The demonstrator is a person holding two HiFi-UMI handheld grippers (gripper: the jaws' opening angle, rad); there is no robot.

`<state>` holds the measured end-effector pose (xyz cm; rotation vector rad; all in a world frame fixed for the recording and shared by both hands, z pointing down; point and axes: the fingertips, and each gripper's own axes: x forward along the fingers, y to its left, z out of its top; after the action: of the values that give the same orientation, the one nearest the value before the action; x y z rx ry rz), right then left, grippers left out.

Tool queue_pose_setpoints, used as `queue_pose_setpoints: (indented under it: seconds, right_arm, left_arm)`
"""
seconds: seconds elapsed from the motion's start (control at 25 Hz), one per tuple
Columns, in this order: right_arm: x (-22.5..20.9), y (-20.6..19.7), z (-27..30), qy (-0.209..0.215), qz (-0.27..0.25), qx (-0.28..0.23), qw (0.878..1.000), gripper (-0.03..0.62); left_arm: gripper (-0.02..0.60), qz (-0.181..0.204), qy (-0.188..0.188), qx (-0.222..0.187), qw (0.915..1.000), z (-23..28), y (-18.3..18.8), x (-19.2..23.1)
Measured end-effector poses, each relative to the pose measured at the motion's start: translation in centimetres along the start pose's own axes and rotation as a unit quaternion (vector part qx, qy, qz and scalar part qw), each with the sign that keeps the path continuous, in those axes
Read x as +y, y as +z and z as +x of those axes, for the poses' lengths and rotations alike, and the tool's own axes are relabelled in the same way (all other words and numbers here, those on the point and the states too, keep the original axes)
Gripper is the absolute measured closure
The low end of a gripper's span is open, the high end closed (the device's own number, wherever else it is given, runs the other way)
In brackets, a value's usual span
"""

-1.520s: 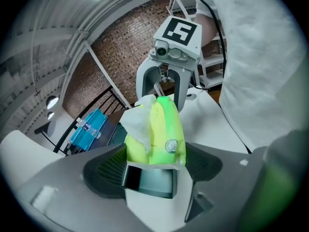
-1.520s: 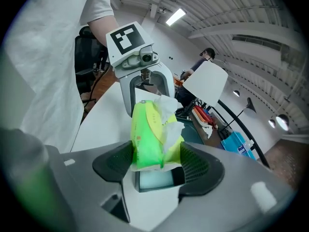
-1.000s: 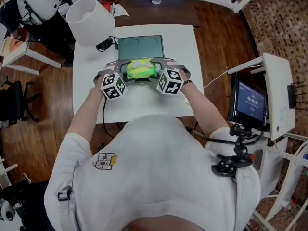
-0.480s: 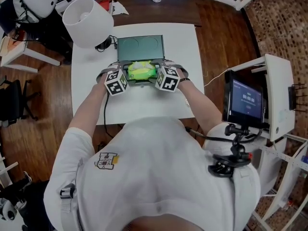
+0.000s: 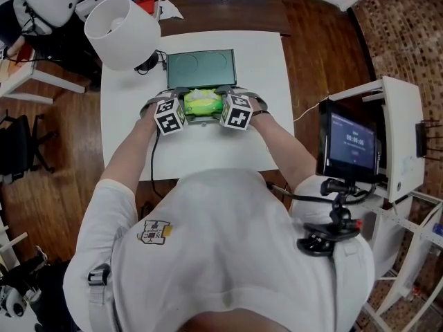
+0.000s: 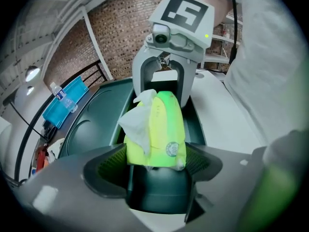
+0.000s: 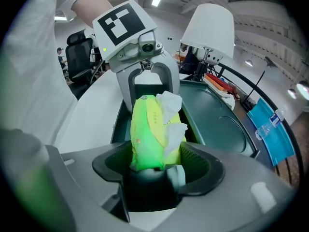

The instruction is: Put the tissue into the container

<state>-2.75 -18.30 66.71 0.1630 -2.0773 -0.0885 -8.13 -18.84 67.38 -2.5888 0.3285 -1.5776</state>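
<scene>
**Holding the tissue pack at the container mouth, both grippers engaged**

Position: the tissue pack (image 5: 203, 103) hangs crosswise between the two grippers, directly over the dark green container (image 6: 194, 122) on the white worktop (image 5: 263, 81). The container's lid (image 5: 201, 69) lies flat at 12 o'clock from the pack. Both gripper views show the pack low between the container walls. Whether it touches the floor of the container cannot be told.

Grippers: the left gripper (image 6: 155, 167) has its jaws set wide and closed on the 9 o'clock end of the pack. The right gripper (image 7: 155, 170) grips the 3 o'clock end the same way. Neither holds anything else.

Handling assessment: the pack is a soft film wrapper, judged light and easily squashed, with a glossy skin that may slide under the pads. A loose white sheet (image 7: 170, 108) stands out of the top slot and would tear or pull free, so it is no place to grip. The short ends, as now held, are the sound places to take hold. Pressure should be moderate and the release even on both sides.
</scene>
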Motion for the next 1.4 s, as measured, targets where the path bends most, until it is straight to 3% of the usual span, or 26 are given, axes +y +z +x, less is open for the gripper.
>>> queue_pose_setpoints:
  seconds: [0.64,0.88,1.4]
  right_arm:
    - [0.0,-0.2,0.4,0.005,-0.006,0.009,1.0,0.276]
    - [-0.1,-0.2,0.5,0.005,-0.011,0.01,1.0,0.27]
    - [-0.6,0.0,-1.0,0.02,-0.016,-0.015,1.0,0.188]
  left_arm:
    - [0.212,0.001,-0.005,-0.006,1.0,0.0,0.0,0.0]
    - [0.189,0.0,0.013,-0.024,0.9996,-1.8,0.0,0.4]
    - [0.189,-0.016,0.037,-0.042,0.9983,-3.7,0.3,0.5]
